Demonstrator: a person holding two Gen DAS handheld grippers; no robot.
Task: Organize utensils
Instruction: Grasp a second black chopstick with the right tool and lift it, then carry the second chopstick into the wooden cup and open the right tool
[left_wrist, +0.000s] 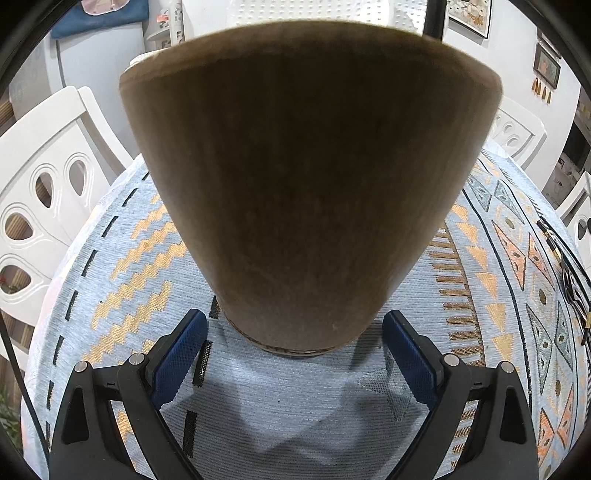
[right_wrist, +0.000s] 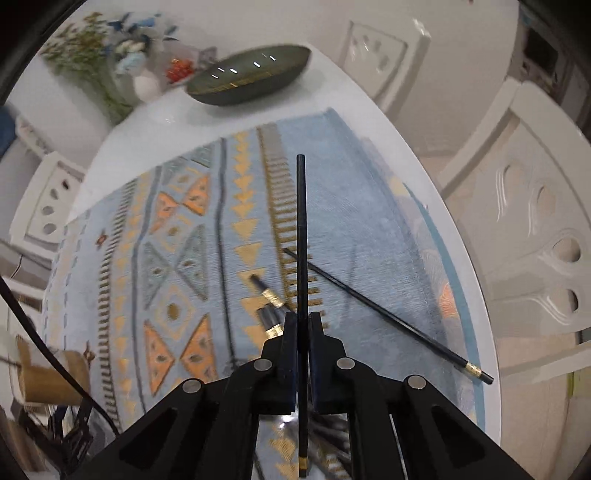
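Right claw (right_wrist: 303, 325): clenched on one black chopstick (right_wrist: 302, 221), which stands straight ahead between the pads, tip pointing away. Just beyond the pads, two gold-banded utensil ends (right_wrist: 271, 297), blurred. To its right, one more black chopstick (right_wrist: 388, 314) lies slantwise on the patterned cloth (right_wrist: 177, 229). Far ahead on the white worktop (right_wrist: 332, 92): one dark oval dish (right_wrist: 251, 74).

Left claw (left_wrist: 295, 336): released, two blue pads (left_wrist: 177, 354) flanking the base of one brown holder (left_wrist: 303, 184), apart from it. Holder stands upright on the cloth.
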